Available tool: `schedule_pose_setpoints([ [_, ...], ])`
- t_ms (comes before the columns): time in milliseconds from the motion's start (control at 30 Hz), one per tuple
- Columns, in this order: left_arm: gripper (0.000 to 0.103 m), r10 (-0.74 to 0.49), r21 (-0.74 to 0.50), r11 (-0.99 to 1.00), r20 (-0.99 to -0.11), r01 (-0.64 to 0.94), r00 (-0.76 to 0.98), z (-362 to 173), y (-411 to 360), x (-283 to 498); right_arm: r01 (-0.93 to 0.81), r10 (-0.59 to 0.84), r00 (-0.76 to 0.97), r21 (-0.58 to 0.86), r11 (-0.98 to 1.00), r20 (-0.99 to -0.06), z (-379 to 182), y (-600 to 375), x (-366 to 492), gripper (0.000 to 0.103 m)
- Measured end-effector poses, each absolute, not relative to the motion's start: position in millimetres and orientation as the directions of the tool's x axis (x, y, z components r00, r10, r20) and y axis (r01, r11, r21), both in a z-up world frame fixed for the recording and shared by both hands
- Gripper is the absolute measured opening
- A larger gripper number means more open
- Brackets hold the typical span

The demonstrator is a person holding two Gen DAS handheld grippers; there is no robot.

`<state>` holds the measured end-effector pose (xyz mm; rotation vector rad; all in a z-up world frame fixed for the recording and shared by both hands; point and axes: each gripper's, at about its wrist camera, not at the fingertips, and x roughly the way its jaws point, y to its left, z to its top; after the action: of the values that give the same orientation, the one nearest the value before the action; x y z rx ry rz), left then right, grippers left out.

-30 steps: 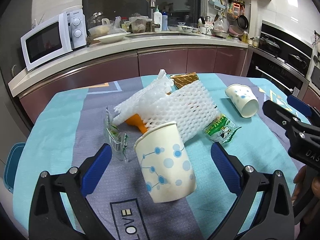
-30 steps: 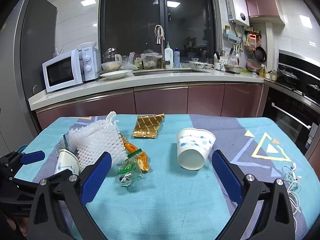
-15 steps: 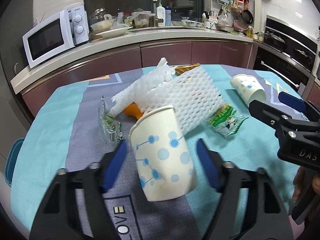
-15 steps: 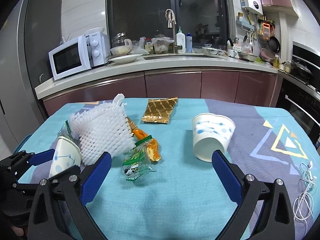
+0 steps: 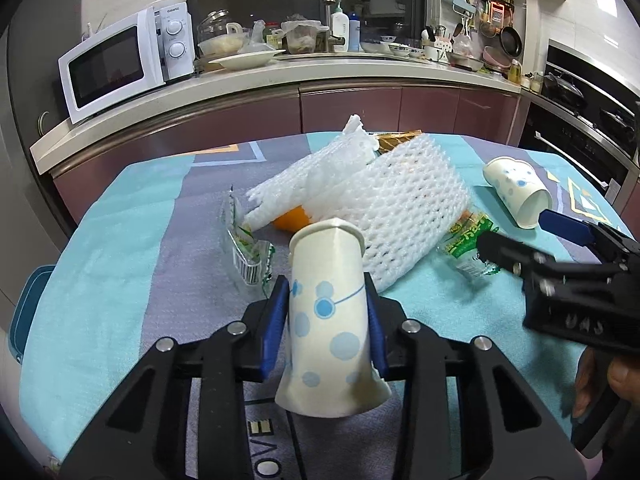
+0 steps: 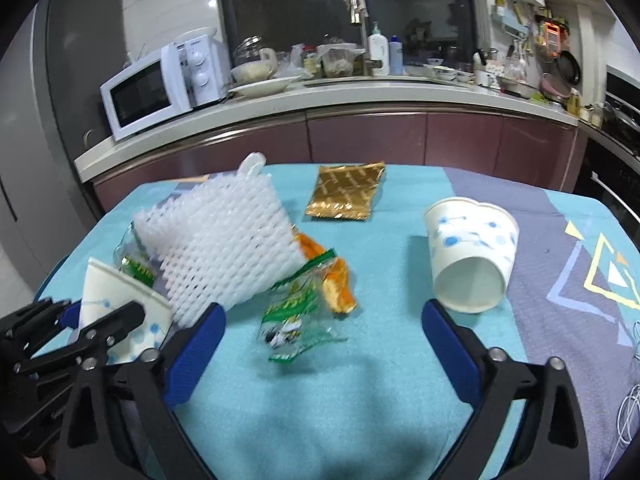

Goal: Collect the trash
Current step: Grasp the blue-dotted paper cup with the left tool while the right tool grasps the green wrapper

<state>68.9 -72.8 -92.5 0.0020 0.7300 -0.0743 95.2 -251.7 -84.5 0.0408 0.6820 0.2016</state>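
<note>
Paper cup point(image 5: 328, 320), blue-dotted, creased flat between left gripper point(image 5: 328, 312) jaws.

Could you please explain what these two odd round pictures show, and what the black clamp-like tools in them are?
There is no robot arm: a person holds a two-finger gripper in each hand, with a wide-angle camera looking along the fingers. One picture comes from the left gripper, the other from the right gripper. The left gripper's jaws have just been closing and now squeeze a dotted paper cup. The right gripper is open and empty, above a green snack wrapper. On the tablecloth also lie white foam netting, a gold packet, an orange wrapper and a second paper cup on its side.
</note>
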Motion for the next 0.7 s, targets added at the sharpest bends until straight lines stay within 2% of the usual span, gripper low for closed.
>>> schedule_pose_setpoints([
  [67, 0.035, -0.065, -0.022, 0.997, -0.666, 0.067, 0.743, -93, -72, 69, -0.162, 0.197, 0.75, 0.113, 0.98, -0.631, -86, -253, 101, 0.088],
  [100, 0.035, -0.064, -0.02, 0.998, -0.665, 0.068, 0.744, -93, -72, 69, -0.165, 0.202, 0.743, 0.118, 0.979, -0.638, -86, -253, 104, 0.083],
  [233, 0.035, -0.064, -0.017, 0.997, -0.663, 0.071, 0.746, -94, -71, 67, -0.18, 0.196, 0.707, 0.095, 0.979, -0.679, -92, -246, 115, 0.055],
  [367, 0.035, -0.064, -0.015, 0.997, -0.661, 0.072, 0.748, -94, -70, 67, -0.187, 0.204, 0.682, 0.102, 0.977, -0.702, -97, -241, 121, 0.043],
  [433, 0.035, -0.065, -0.016, 0.997, -0.665, 0.074, 0.744, -95, -70, 68, -0.19, 0.212, 0.669, 0.112, 0.975, -0.712, -98, -240, 124, 0.025],
  [500, 0.035, -0.064, -0.013, 0.997, -0.665, 0.075, 0.744, -96, -69, 67, -0.194, 0.225, 0.657, 0.128, 0.973, -0.72, -100, -239, 125, 0.017],
  [633, 0.035, -0.07, -0.018, 0.997, -0.664, 0.078, 0.744, -97, -68, 66, -0.184, 0.241, 0.643, 0.159, 0.97, -0.727, -104, -243, 124, 0.015],
  [700, 0.035, -0.075, -0.023, 0.997, -0.664, 0.079, 0.744, -97, -67, 66, -0.18, 0.251, 0.637, 0.176, 0.968, -0.729, -105, -245, 124, 0.011],
])
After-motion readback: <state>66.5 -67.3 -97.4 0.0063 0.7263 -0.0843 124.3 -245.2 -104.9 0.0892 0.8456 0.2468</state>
